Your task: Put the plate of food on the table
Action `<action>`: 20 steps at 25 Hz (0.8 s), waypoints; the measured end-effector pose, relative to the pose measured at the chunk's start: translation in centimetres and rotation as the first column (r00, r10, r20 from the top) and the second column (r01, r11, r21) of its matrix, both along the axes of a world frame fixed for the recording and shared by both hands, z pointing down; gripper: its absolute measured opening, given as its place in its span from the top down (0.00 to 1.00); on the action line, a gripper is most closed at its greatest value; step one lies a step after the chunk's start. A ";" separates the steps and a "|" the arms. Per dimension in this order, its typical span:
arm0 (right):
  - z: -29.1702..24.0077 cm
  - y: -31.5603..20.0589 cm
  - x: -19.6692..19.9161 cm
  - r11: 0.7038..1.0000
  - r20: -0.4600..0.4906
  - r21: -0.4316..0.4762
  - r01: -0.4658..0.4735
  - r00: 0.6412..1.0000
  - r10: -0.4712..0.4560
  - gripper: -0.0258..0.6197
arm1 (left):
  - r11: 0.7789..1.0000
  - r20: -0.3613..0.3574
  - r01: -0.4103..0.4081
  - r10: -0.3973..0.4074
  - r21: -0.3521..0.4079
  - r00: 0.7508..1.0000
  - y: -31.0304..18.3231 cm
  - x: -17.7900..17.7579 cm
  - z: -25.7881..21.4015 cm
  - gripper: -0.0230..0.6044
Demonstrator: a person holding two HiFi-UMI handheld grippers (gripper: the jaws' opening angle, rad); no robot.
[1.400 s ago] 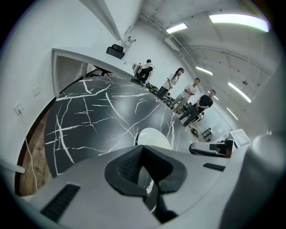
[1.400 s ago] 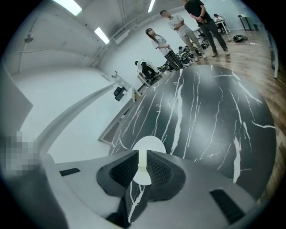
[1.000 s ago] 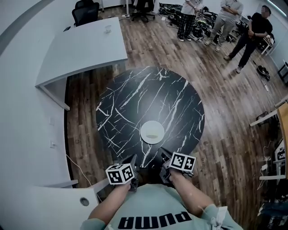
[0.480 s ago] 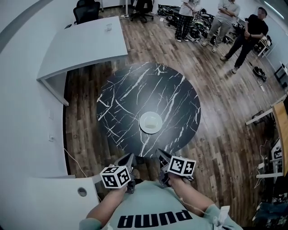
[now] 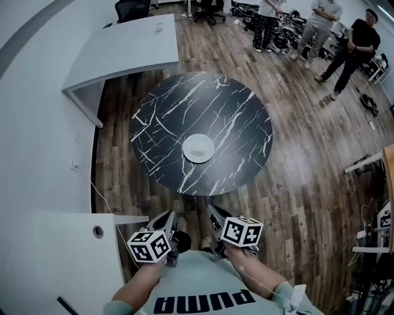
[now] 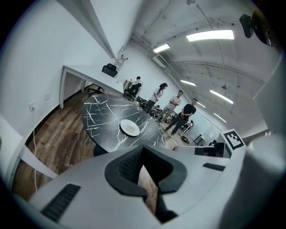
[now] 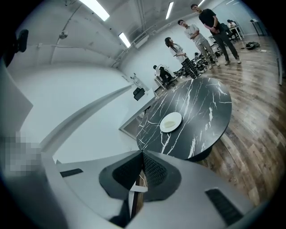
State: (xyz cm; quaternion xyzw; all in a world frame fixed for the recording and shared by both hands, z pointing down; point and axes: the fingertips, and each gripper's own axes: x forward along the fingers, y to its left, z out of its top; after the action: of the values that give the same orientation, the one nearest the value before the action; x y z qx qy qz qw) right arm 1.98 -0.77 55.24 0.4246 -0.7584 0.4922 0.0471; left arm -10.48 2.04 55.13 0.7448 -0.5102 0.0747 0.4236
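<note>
Now we hold the left hand-held gripper [image 6: 142,150] and the right hand-held gripper [image 7: 142,154] near our chest, back from the round black counter [image 5: 166,111]. Each has its jaws pressed together on nothing. The plate of food [image 5: 199,148] rests on the counter, between its centre and near edge.

1. This looks like a big office room.
2. It has white desks [image 5: 123,49] and black office chairs [image 5: 132,9].
3. A round black table [image 5: 234,117] stands on the wood floor [image 5: 308,184].
4. Long lights [image 6: 210,36] run across the ceiling.
5. People [image 5: 354,46] stand at the far side.
</note>
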 end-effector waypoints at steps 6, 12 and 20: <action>-0.4 3.4 1.6 0.999 0.006 -0.002 0.035 0.999 -0.035 0.95 | 0.997 0.037 0.069 -0.070 0.018 0.997 3.7 0.4 -1.0 0.95; -1.3 6.4 1.8 0.999 -0.002 0.002 0.042 0.999 -0.042 0.95 | 0.996 0.047 0.055 -0.058 0.064 0.997 6.0 0.6 -2.7 0.95; -2.5 10.3 -0.5 0.997 0.044 0.066 0.031 0.998 -0.034 0.95 | 0.983 0.106 -0.035 0.016 0.181 0.994 8.4 -1.2 -4.6 0.95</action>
State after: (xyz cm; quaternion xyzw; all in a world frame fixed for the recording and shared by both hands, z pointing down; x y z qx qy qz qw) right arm 1.47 9.54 52.73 0.4022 -0.7819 0.4757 0.0240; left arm -11.65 10.40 50.54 0.7819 -0.5268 0.0720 0.3253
